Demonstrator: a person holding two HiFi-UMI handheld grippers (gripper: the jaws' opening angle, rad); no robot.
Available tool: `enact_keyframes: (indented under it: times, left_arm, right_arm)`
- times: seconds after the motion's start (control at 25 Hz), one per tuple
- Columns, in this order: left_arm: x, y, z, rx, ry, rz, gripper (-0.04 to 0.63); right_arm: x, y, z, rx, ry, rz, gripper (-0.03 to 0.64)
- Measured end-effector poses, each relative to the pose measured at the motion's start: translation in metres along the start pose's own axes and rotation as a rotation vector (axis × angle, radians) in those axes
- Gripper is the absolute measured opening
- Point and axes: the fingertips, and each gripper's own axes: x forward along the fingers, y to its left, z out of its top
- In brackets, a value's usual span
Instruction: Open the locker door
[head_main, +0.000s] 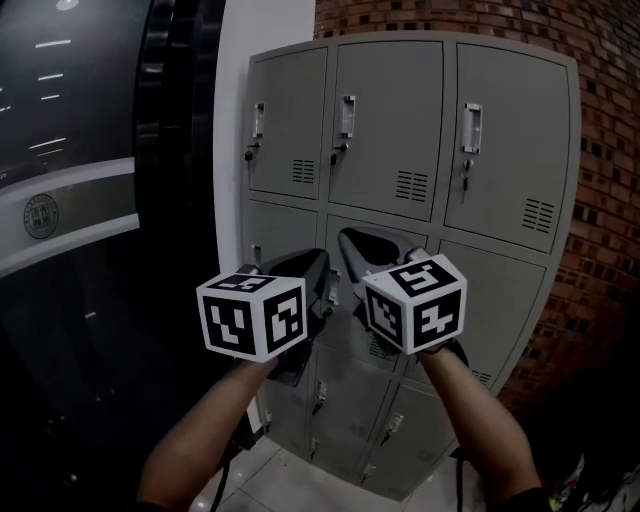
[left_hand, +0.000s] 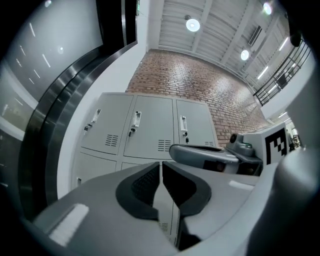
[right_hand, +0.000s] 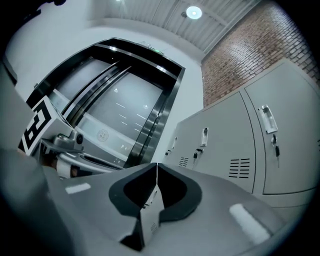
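Note:
A grey bank of lockers (head_main: 400, 200) stands against a brick wall, every door closed. The top row has three doors, each with a metal pull handle (head_main: 347, 115) and a key in a lock (head_main: 337, 157) under it. Both grippers are held up side by side in front of the middle row, apart from the doors. My left gripper (head_main: 318, 262) (left_hand: 161, 172) is shut with nothing in it. My right gripper (head_main: 350, 242) (right_hand: 156, 174) is shut too, jaws together and empty. Their cubes hide part of the middle-row doors.
A white wall strip (head_main: 232, 150) and a dark glass-and-steel curved front (head_main: 100, 200) lie left of the lockers. A brick wall (head_main: 600, 200) rises behind and to the right. Pale floor tiles (head_main: 290, 485) show below. Lower rows of lockers (head_main: 350, 420) continue beneath the grippers.

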Motion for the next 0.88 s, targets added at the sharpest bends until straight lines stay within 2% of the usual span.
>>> enact_keyframes:
  times: [0.12,0.24,0.32,0.44,0.64,0.88]
  left_arm:
    - [0.026,0.023,0.007,0.005,-0.017,-0.047,0.021]
    - [0.050,0.051,0.015,0.005,-0.030,-0.065,0.021]
    - [0.064,0.068,0.020,0.004,-0.033,-0.081,0.021]
    - [0.080,0.089,0.023,0.007,-0.037,-0.105,0.021]
    - [0.095,0.126,0.021,0.013,-0.042,-0.117,0.021]
    - [0.101,0.149,0.020,-0.001,-0.048,-0.156,0.027]
  right_arm:
    - [0.036,-0.022,0.000,-0.018,-0.001,-0.026,0.011]
    - [0.073,-0.040,0.002,-0.017,0.003,-0.036,0.018]
    - [0.096,-0.054,0.004,-0.020,0.014,-0.042,0.051]
    - [0.127,-0.076,0.007,-0.044,0.022,-0.077,0.051]
    - [0.171,-0.102,0.014,-0.052,0.028,-0.104,0.077]
    - [0.205,-0.133,0.032,-0.079,0.024,-0.158,0.102]
